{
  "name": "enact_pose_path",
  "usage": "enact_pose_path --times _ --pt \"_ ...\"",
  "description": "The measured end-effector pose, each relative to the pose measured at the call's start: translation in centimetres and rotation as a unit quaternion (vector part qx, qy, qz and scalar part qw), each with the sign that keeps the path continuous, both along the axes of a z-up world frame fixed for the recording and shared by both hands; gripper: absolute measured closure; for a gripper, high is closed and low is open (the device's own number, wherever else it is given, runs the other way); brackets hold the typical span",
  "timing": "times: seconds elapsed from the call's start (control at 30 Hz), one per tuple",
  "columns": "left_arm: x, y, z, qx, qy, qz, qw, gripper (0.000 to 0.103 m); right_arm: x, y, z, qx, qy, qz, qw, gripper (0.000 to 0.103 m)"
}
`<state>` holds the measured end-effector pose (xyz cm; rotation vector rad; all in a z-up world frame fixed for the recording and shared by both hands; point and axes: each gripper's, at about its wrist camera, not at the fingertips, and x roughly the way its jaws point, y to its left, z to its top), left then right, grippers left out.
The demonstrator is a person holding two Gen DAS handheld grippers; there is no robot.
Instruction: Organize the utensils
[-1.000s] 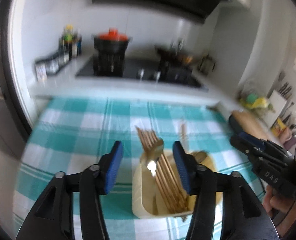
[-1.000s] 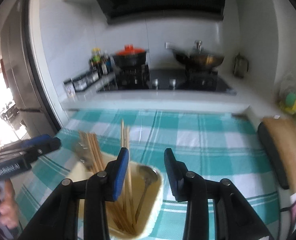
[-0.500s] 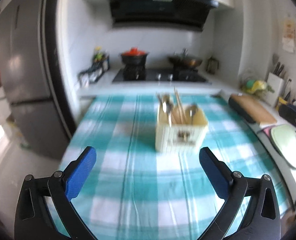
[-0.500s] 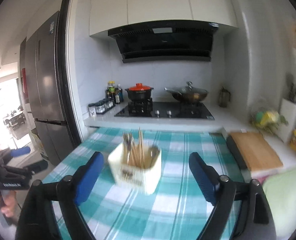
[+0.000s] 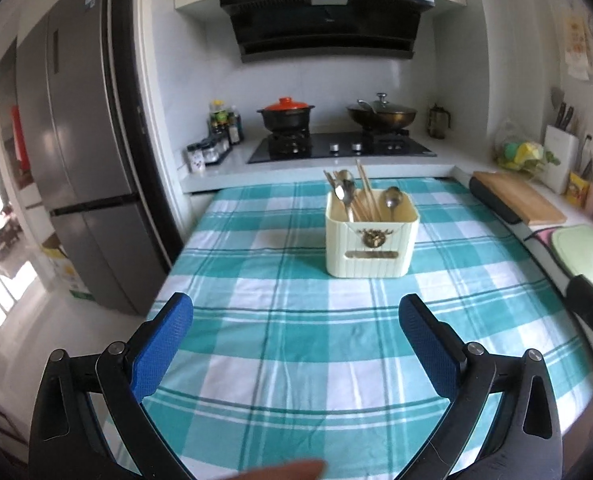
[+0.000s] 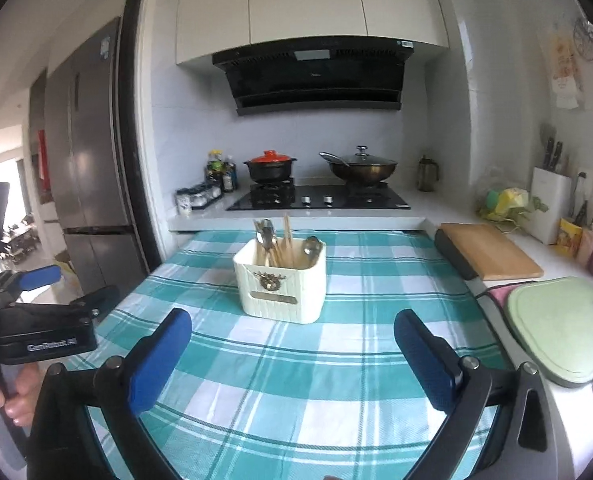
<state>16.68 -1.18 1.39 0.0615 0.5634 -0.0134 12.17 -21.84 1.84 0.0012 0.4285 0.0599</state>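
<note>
A cream utensil holder stands upright on the teal checked tablecloth, holding spoons and wooden chopsticks. It also shows in the right wrist view. My left gripper is open and empty, well back from the holder over the cloth. My right gripper is open and empty too, also back from the holder. The left gripper's body shows at the left edge of the right wrist view.
A stove with a red-lidded pot and a wok sits behind the table. A wooden cutting board and a green board lie to the right. A fridge stands at left.
Both grippers have pulled back and up from over the holder and opened wide. The holder now stands farther away in both views.
</note>
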Motion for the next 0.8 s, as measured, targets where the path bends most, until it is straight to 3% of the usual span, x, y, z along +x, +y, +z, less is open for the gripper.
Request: enact_pose_path --times 0.27,0.53,0.8 --pt "-1.7 0.4 1.0 -0.017 -0.013 -0.017 0.9996 0.0 -0.1 0.7 1.5 0.025 0.013 -0.012 1.0 0.0" --pt "-2.8 0.7 2.4 -0.036 -0.019 -0.031 0.9987 0.0 -1.1 1.5 2.5 0.015 0.022 -0.014 1.0 0.0" --pt "-3.1 0.8 2.7 -0.027 -0.019 -0.019 0.9993 0.0 -2.0 1.8 3.4 0.017 0.012 -0.009 1.0 0.0"
